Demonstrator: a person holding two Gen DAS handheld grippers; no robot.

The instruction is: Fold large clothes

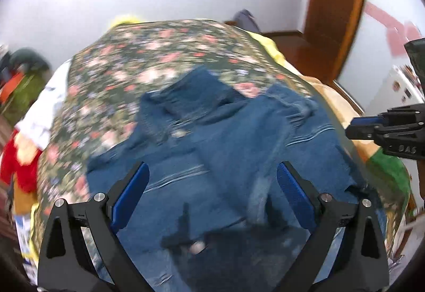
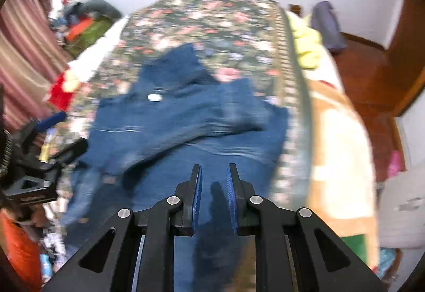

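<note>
Blue denim jeans (image 1: 225, 138) lie crumpled on a floral bedspread (image 1: 159, 53), with a fold across the middle; they also show in the right wrist view (image 2: 186, 119). My left gripper (image 1: 212, 172) is wide open above the jeans, holding nothing. My right gripper (image 2: 214, 172) hovers over the jeans' near part, its blue pads (image 2: 230, 193) a narrow gap apart with nothing between them. The right gripper appears at the right edge of the left wrist view (image 1: 353, 127), and the left gripper at the left edge of the right wrist view (image 2: 66, 132). Both views are motion-blurred.
The bedspread (image 2: 212, 21) covers a bed. Piles of clothes lie to the left (image 2: 85, 23), with a red item (image 2: 59, 95). A yellow cloth (image 2: 308, 45) and a tan blanket (image 2: 340, 146) lie on the right. A wooden door frame (image 1: 334, 7) and a striped curtain (image 2: 24, 47) flank the bed.
</note>
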